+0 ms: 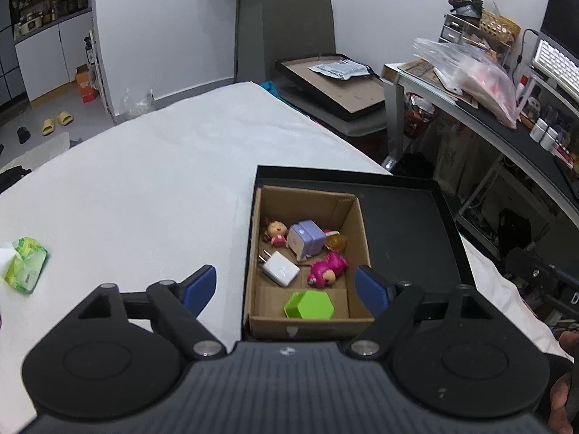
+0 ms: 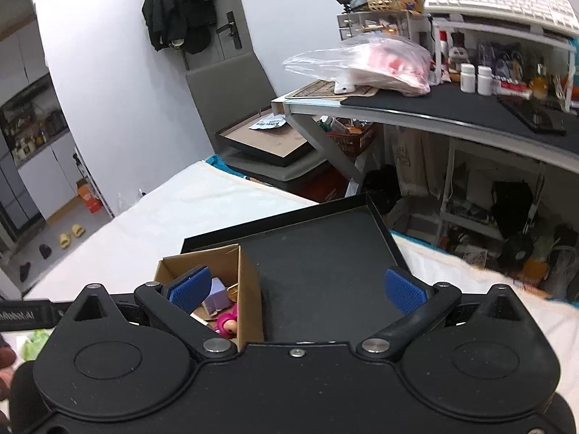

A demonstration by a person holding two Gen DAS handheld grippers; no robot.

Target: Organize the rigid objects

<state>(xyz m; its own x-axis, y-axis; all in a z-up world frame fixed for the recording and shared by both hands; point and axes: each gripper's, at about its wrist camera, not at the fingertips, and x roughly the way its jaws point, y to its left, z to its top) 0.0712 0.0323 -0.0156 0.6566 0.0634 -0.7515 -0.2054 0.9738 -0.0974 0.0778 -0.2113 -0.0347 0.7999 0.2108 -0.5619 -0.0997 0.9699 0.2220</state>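
Brown cardboard box (image 1: pixel 307 253) sits in the left part of a shallow black tray (image 1: pixel 405 231), on a surface spread with a white cloth (image 1: pixel 173 181). Inside the box lie a white plug charger (image 1: pixel 280 268), a lilac block-shaped gadget (image 1: pixel 305 240), a small doll with a pink top (image 1: pixel 277 234), a magenta figure (image 1: pixel 327 267), a small amber piece (image 1: pixel 334 241) and, nearest, a green hexagonal container (image 1: pixel 307 305). Judging by this, most of the sorting looks done — the hard objects are gathered in the box, and the right part of the tray is bare. What remains outside is a green tissue pack (image 1: pixel 25 269) far off to the left on the cloth; whether it counts as part of the job I cannot tell.

The left gripper (image 1: pixel 287 285) hovers above the near end of the box, jaws wide apart and holding nothing, the green container just between and below the tips. The right gripper (image 2: pixel 296 287) is also spread open and empty — its left pad hangs over the box, its right pad over the bare tray floor.
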